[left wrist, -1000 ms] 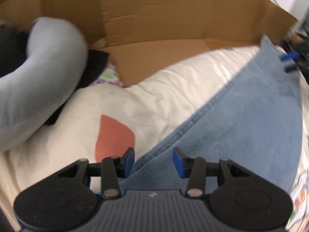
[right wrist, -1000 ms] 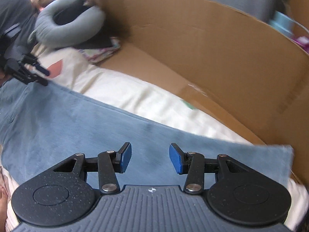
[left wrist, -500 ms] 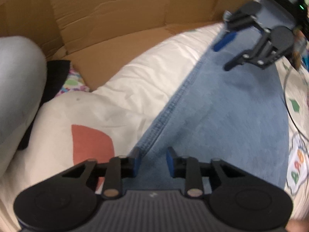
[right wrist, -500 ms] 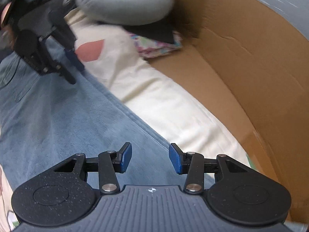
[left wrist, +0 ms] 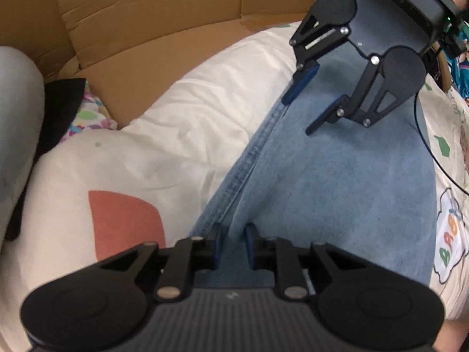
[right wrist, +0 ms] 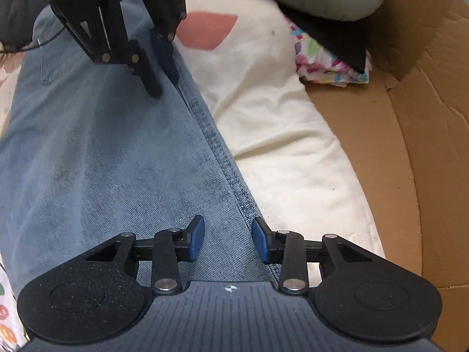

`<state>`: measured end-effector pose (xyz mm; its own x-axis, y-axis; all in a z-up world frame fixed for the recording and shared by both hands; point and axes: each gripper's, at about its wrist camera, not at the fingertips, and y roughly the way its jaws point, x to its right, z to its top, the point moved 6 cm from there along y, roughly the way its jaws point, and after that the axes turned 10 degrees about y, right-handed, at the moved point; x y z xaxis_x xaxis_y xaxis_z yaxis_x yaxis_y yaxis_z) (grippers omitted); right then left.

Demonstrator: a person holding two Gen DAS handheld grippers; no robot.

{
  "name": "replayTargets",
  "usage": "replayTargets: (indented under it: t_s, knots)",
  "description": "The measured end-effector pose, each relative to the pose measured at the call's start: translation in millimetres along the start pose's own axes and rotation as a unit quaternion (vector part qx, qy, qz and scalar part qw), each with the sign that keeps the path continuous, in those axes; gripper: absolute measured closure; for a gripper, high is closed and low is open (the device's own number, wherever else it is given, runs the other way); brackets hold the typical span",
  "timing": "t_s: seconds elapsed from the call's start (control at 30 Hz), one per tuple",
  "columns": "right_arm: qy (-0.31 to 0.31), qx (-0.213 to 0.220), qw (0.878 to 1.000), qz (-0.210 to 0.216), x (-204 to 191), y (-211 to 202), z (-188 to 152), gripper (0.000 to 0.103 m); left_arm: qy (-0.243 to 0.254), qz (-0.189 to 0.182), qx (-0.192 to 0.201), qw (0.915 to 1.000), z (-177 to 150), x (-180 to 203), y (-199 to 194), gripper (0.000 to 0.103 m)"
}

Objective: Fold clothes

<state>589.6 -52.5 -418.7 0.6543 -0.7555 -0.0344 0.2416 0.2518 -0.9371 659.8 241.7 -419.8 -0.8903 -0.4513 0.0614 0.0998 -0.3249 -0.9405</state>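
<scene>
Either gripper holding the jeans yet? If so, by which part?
Left gripper has just been closing over the jeans' seam edge; a firm pinch cannot be told. Right gripper straddles the same edge, also closing, pads apart, nothing held.

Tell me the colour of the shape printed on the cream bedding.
Terracotta red shape; the left wrist view shows it best.

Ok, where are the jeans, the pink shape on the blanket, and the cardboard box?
jeans [right wrist: 102,158]: right wrist view, on the flat denim left of the seam.
pink shape [left wrist: 123,223]: left wrist view, middle of the patch printed on the cream blanket.
cardboard box [right wrist: 433,135]: right wrist view, on its creased side wall.
</scene>
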Motion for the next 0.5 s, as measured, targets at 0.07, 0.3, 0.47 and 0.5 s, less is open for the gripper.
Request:
replayTargets:
  t_s: [0.07,0.3,0.47,0.5]
  knots:
    - [0.001,-0.003,1.0,-0.002,-0.8,1.4,0.4,0.071,0.001,0.003,0.002,1.0,0.6,1.0,1.3,0.084]
    - [0.001,0.009,1.0,-0.023,-4.4,-15.7,0.8,0.102,0.015,0.036,0.034,0.9987,0.6,6.6,-8.0,0.099]
    - [0.002,0.028,0.999,-0.045,-8.4,-31.8,2.6,0.103,0.022,0.071,0.07,0.9948,7.2,8.3,-24.4,0.1]
    - [0.006,0.031,0.998,-0.052,-7.3,-34.7,4.1,0.103,0.018,0.072,0.073,0.9946,8.4,7.2,-25.3,0.1]
